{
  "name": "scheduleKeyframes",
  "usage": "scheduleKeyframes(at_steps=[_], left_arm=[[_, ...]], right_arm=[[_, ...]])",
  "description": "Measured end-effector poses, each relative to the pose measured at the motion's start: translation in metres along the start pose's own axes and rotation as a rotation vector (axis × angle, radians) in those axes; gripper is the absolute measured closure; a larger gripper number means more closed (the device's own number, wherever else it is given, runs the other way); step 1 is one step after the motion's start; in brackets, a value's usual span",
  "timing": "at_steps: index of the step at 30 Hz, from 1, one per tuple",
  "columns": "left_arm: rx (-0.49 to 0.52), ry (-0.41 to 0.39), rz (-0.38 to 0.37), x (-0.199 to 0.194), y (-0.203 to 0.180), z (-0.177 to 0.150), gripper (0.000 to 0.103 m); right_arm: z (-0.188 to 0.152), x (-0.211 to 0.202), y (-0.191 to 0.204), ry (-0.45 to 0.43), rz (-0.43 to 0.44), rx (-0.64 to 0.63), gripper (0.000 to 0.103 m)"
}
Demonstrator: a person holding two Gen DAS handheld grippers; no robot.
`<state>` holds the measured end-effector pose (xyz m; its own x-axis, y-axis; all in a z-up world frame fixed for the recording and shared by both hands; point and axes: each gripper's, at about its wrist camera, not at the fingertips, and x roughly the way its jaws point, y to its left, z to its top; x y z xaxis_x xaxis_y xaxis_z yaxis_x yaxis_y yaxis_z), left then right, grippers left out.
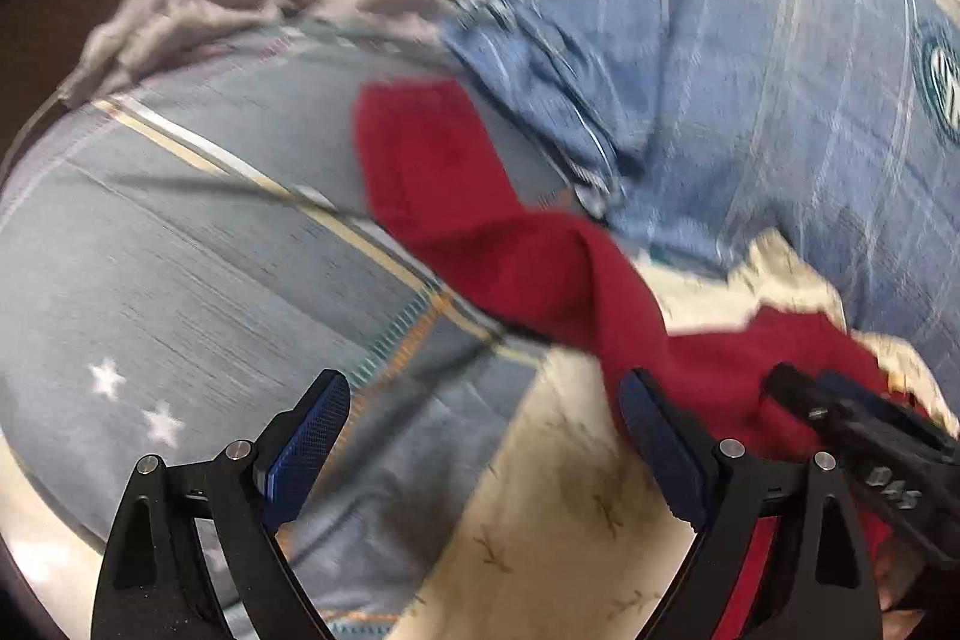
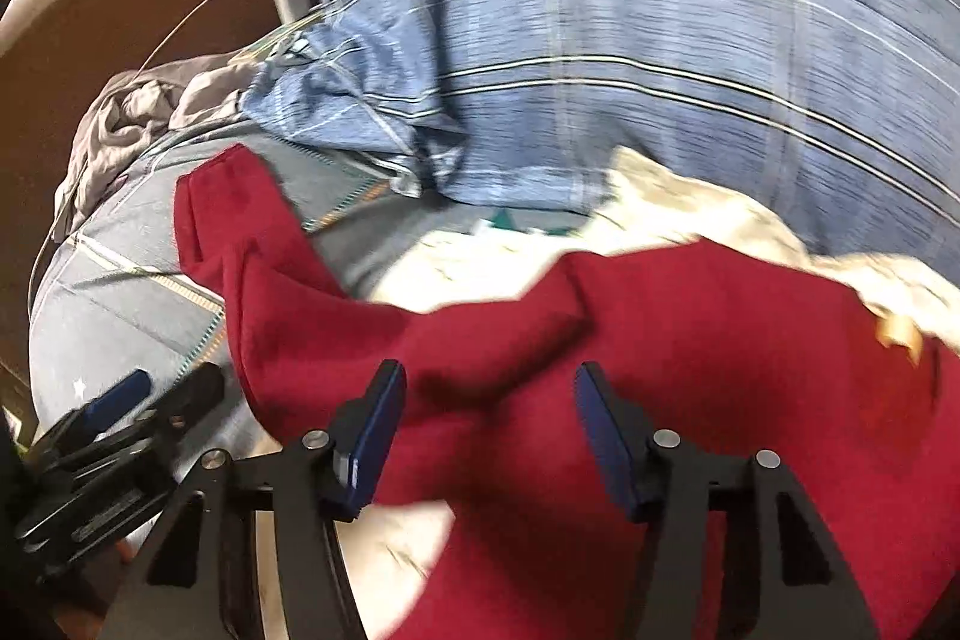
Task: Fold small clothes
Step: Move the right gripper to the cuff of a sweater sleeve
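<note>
Fingers (image 2: pixel 384 424) apart over red garment (image 2: pixel 660 340)

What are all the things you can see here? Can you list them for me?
red garment: one, dark red, spread across the bed in front of both grippers
blue striped cloth: one, blue with pale stripes, behind the red garment
cream cloth: one, cream, under the red garment
grey bedsheet: one, grey-blue with white stars, on the left
grey garment: one, grey, crumpled at the bed's far left edge
charger: one, white, with cable, beside the blue cloth
left gripper: fingers open, black with blue pads
right gripper: fingers open, over the red garment
</note>
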<state>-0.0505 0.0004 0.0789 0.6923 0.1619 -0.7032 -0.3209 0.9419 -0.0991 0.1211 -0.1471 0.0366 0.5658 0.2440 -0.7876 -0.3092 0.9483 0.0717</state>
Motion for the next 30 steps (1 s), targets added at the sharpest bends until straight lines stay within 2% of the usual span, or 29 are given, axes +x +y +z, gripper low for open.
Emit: scheduleKeyframes(at_steps=[2, 4, 8, 11, 15, 21, 27, 30], left_arm=[[-0.014, -0.010, 0.006, -0.003, 0.001, -0.004, 0.011], [-0.004, 0.014, -0.002, 0.000, -0.001, -0.006, 0.011], [0.010, 0.014, 0.016, 0.002, -0.004, -0.005, 0.012], [-0.017, 0.016, 0.021, 0.006, 0.001, 0.001, 0.012], [-0.064, 0.016, 0.024, 0.005, 0.008, 0.002, 0.012], [-0.058, 0.034, 0.030, 0.012, 0.005, 0.003, 0.012], [-0.067, 0.042, 0.033, 0.017, 0.004, 0.006, 0.012], [-0.073, 0.054, 0.041, 0.024, 0.004, 0.007, 0.012]], right_arm=[[0.002, 0.012, 0.009, 0.018, 0.011, -0.016, 0.043], [-0.001, 0.023, 0.016, 0.043, 0.015, -0.026, 0.043], [-0.022, 0.040, 0.027, 0.099, 0.025, -0.046, 0.042], [-0.037, 0.027, 0.034, 0.062, 0.005, -0.124, 0.042], [-0.031, 0.015, 0.023, 0.087, 0.036, -0.075, 0.044], [-0.014, -0.001, 0.020, 0.039, 0.018, -0.060, 0.043], [-0.024, 0.026, 0.024, 0.113, 0.001, -0.097, 0.043], [-0.024, 0.019, 0.021, 0.112, 0.007, -0.103, 0.043]])
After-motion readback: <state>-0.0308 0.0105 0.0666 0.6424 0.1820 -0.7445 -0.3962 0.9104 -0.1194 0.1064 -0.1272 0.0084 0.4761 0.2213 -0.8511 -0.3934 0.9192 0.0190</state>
